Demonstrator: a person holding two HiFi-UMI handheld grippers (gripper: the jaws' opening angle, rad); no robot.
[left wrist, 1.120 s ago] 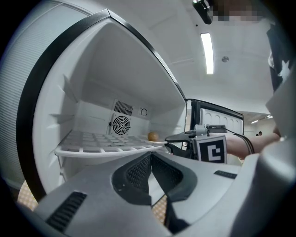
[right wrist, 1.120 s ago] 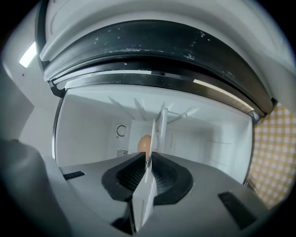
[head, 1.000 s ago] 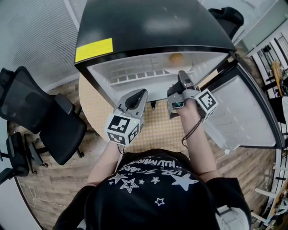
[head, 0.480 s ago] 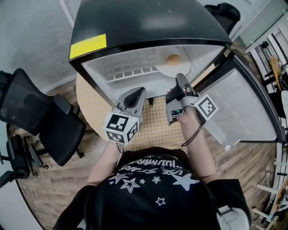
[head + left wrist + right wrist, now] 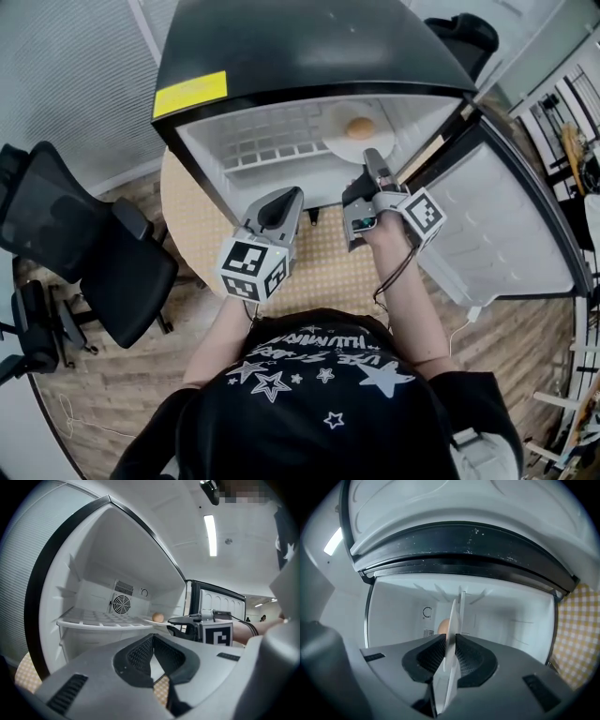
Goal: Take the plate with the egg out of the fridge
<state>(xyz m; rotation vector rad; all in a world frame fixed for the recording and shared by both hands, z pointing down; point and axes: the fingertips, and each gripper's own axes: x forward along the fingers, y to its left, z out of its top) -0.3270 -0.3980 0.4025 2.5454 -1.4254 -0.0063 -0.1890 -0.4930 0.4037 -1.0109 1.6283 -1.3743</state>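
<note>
Left hand-held gripper: jaws together, nothing between them, held level before the open fridge. Plate with egg: on the fridge shelf, right side. Right hand-held gripper: jaws slightly apart, just been opening, plate rim standing between them, not clamped.
</note>
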